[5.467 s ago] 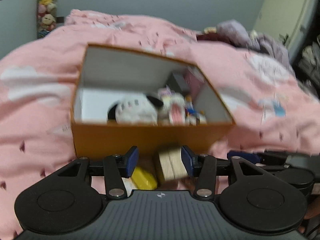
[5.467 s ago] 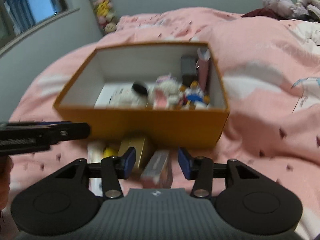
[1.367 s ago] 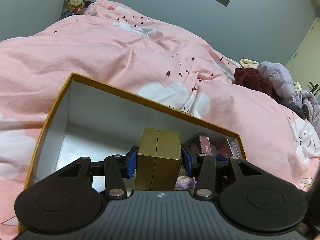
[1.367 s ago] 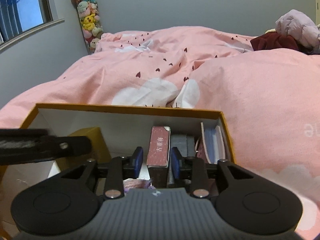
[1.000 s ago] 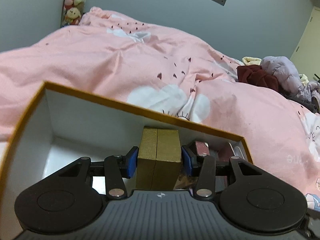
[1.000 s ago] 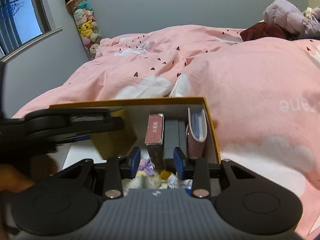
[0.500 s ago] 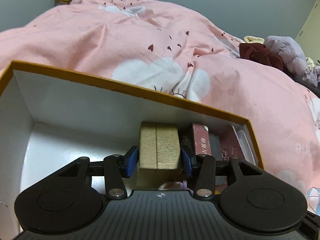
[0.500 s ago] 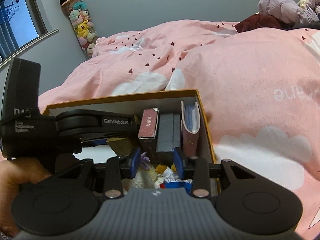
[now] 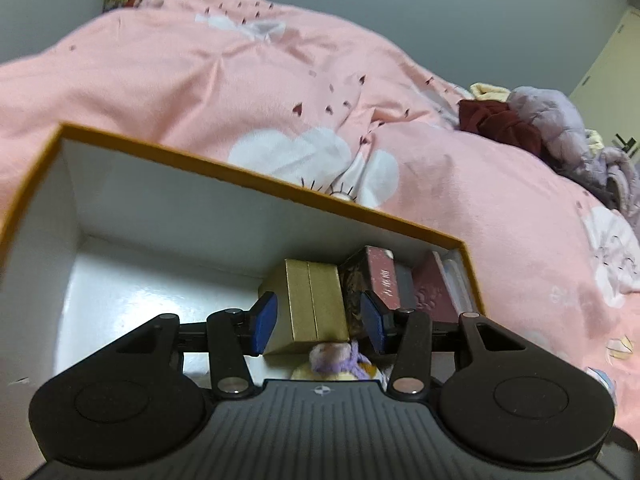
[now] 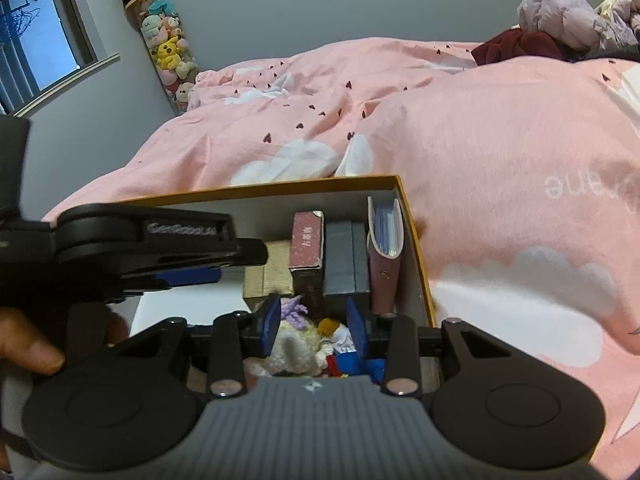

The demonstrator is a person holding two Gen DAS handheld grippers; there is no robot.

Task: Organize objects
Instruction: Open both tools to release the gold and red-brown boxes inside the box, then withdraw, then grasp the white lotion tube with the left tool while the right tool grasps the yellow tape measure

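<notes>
The orange box (image 9: 256, 178) sits on a bed covered by a pink quilt (image 9: 500, 208) printed with white clouds and small dark hearts. The box has orange rims and white inner walls and floor. Its left half is bare floor, leaving open room there; the right half is packed.

Against the far wall stand four items in a row, upright and touching. From the left they are a gold box (image 9: 314, 304) with a centre seam and matte card surface, a dark red box (image 10: 306, 240) with pale characters too small to read, a grey box (image 10: 346, 260), and a pink wallet (image 10: 385, 256) with a snap button, pressed against the right wall. In front of the row lie soft toys (image 10: 298, 346), one cream and fuzzy with purple yarn, with red, blue and yellow pieces beside it.

The left claw (image 9: 318, 322) is open. Its blue pads flank the gold box with a visible gap on each side, so the box stands free on the floor. The right claw (image 10: 314, 326) holds nothing; its pads stand apart over the soft toys near the front right of the box.

The side of the left tool carries raised lettering, blurred, seemingly "GenRobot". Mirrored white letters "ane" (image 10: 576, 186) show on the quilt. Plush toys (image 10: 168, 46) hang in a column on the grey wall beside a window (image 10: 28, 36).
</notes>
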